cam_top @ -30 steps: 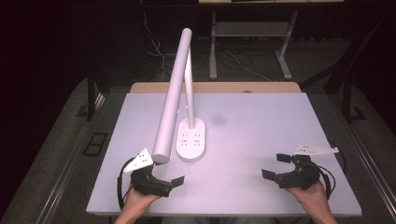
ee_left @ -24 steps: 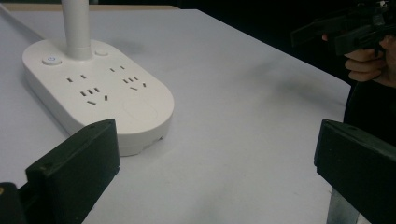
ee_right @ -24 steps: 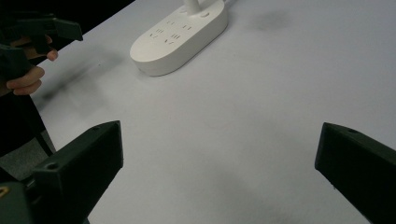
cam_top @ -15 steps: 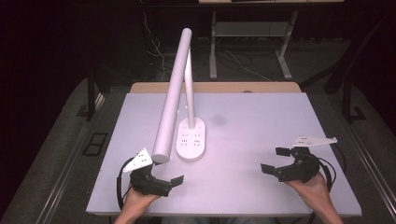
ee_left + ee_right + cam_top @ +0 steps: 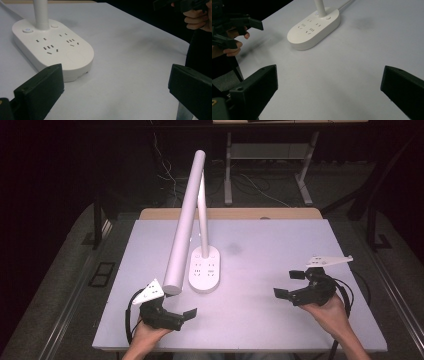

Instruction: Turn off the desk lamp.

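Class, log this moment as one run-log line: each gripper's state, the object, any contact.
left gripper: open, empty | right gripper: open, empty | lamp: upright mid-table, untouched | contact: none

lamp base (image 5: 62,53): smooth glossy white plastic; table (image 5: 280,270): matt white; fingers (image 5: 40,87): matt black plastic

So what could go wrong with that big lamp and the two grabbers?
1. The lamp head slants low, ending just above the left gripper. Lifting that hand might bump it.
2. The lamp's base is small under a long tilted head, so a knock could tip the lamp.
3. A cord leaves the base toward the table's far edge. The open right gripper might snag it if it reaches past.
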Demonstrator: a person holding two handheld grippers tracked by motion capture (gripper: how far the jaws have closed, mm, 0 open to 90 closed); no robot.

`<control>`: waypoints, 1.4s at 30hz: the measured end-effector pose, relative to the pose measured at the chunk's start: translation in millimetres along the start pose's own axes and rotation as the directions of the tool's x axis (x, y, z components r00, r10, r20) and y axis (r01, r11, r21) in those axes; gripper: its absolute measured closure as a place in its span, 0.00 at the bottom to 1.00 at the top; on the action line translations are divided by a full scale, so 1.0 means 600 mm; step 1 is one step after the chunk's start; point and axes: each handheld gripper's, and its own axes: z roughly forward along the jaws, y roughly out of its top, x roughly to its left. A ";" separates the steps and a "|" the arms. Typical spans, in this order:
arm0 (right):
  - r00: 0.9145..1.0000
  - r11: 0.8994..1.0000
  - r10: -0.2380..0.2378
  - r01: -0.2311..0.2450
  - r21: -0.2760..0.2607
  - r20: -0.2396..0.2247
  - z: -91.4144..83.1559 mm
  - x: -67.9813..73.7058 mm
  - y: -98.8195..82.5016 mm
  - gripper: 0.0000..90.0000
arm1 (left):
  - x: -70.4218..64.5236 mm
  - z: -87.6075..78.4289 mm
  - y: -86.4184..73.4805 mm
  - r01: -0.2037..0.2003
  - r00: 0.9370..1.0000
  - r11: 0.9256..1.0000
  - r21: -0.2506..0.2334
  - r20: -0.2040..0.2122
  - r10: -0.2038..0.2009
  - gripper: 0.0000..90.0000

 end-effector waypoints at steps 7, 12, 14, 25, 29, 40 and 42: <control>1.000 1.000 -0.013 0.013 0.007 -0.013 0.012 0.001 0.023 0.01 | -0.001 0.000 0.000 0.005 1.000 1.000 -0.009 -0.002 -0.005 0.00; 1.000 1.000 -0.021 0.021 0.012 -0.022 0.023 0.002 0.039 0.01 | 0.000 -0.001 0.000 0.006 1.000 1.000 -0.010 -0.005 -0.006 0.00; 0.999 1.000 -0.024 0.024 0.016 -0.023 0.027 0.003 0.044 0.01 | 0.000 -0.001 0.000 0.005 1.000 1.000 -0.012 -0.004 -0.005 0.00; 0.998 0.998 -0.051 0.052 0.030 -0.032 0.048 0.007 0.073 0.01 | -0.001 -0.001 0.000 0.005 1.000 1.000 -0.014 -0.003 -0.005 0.00; 0.998 0.998 -0.058 0.059 0.038 -0.035 0.058 0.010 0.088 0.01 | 0.000 -0.002 0.000 0.006 1.000 1.000 -0.015 -0.004 -0.006 0.00; 0.997 0.996 -0.067 0.068 0.053 -0.038 0.085 0.013 0.108 0.01 | 0.002 -0.002 0.000 0.007 1.000 1.000 -0.015 -0.008 -0.007 0.00; 0.997 0.996 -0.071 0.073 0.058 -0.038 0.091 0.012 0.112 0.01 | 0.002 -0.002 0.000 0.008 1.000 1.000 -0.015 -0.009 -0.008 0.00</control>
